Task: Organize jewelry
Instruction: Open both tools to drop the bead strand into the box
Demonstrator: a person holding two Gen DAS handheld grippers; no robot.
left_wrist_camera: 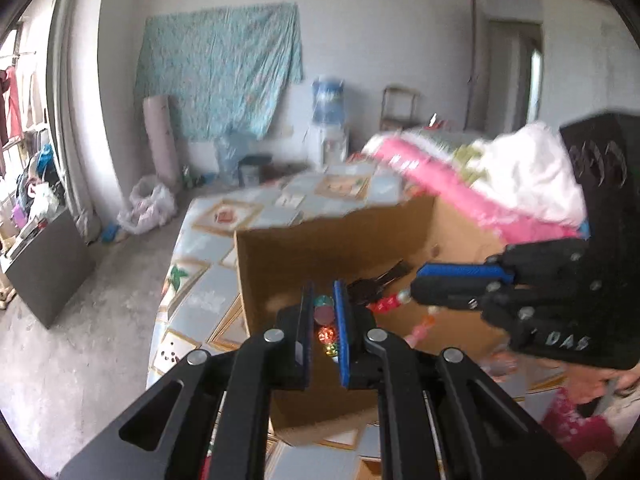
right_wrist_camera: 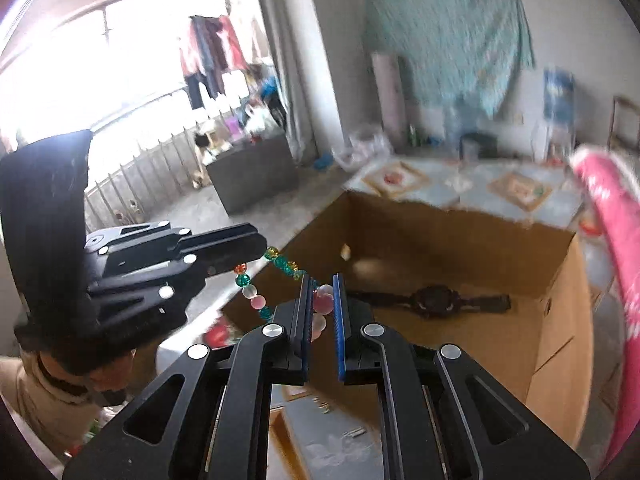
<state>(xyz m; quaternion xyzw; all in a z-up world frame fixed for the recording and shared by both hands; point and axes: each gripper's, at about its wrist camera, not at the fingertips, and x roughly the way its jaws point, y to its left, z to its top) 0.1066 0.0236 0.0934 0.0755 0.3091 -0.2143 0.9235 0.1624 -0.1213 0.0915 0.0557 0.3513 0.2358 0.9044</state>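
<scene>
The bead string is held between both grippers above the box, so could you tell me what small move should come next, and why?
Probably lower the bead string into the cardboard box beside the black watch: left gripper and right gripper each pinch it.

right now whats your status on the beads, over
Left gripper and right gripper both shut on bead string, strung between them. Above cardboard box. Black watch already inside. Nothing blocking.
</scene>
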